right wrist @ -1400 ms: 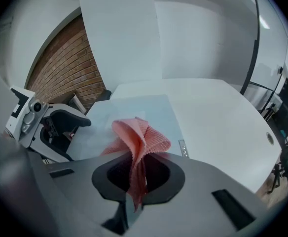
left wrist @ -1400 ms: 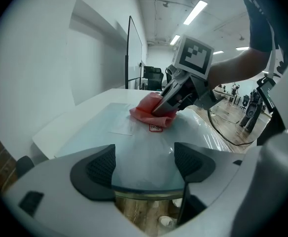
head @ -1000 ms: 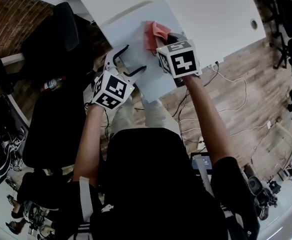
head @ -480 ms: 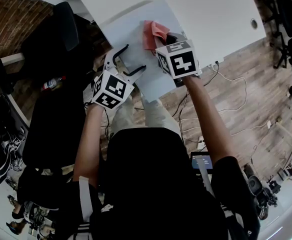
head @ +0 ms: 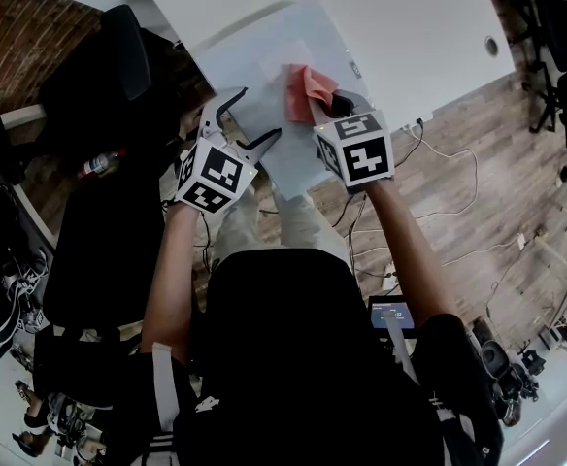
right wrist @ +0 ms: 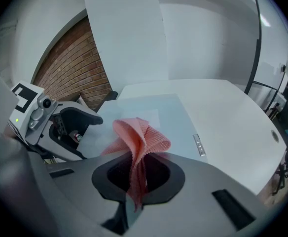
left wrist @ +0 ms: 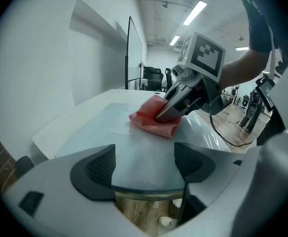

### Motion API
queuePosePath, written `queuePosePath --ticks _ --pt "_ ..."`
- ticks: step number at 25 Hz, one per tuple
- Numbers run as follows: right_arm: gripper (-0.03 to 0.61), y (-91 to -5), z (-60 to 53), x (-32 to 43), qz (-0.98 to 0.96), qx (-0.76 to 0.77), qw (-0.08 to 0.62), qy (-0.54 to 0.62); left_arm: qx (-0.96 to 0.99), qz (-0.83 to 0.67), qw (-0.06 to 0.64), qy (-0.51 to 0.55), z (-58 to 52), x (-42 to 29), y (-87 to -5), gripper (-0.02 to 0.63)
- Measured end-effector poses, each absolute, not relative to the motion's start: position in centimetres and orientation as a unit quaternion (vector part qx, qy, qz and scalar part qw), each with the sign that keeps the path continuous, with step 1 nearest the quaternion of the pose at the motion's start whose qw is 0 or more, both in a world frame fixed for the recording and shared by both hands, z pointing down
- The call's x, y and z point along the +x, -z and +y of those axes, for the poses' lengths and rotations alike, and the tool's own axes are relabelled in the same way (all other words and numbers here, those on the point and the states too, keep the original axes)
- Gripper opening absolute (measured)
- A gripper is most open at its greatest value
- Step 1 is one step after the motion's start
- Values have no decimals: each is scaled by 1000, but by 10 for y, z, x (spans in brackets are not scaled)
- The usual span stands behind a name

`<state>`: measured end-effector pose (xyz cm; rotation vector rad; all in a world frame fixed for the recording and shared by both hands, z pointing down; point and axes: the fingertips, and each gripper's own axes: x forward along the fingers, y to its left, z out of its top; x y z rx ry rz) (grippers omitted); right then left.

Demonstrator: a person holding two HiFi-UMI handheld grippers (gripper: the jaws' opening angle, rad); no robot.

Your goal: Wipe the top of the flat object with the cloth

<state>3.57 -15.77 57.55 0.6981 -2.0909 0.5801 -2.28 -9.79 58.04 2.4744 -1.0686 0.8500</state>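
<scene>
The right gripper's point(right wrist: 138, 174) jaws are clamped on the pink cloth point(right wrist: 140, 135), which fans out just ahead of the tips and presses down on the flat object point(right wrist: 176, 113), a pale translucent sheet. The left gripper point(left wrist: 143, 163) sits on the right gripper's left side, jaws wide apart and pinching nothing, with the sheet's near edge lying in the gap between them. Ahead of the left gripper and slightly to its right, the cloth rests on the sheet under the right gripper's tips. Beyond both grippers the sheet lies on a white table point(head: 410, 27), overhanging its near edge
</scene>
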Motion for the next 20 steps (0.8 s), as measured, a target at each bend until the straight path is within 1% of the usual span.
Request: queuePosePath --ticks 9,20 --pt "46 -578 -131 61 -827 277 433 -228 865 -374 157 -297 -98 -24 -581 365" --pt "46 -576 -117 69 -824 277 439 -226 865 -374 156 -297 -97 -24 -581 365"
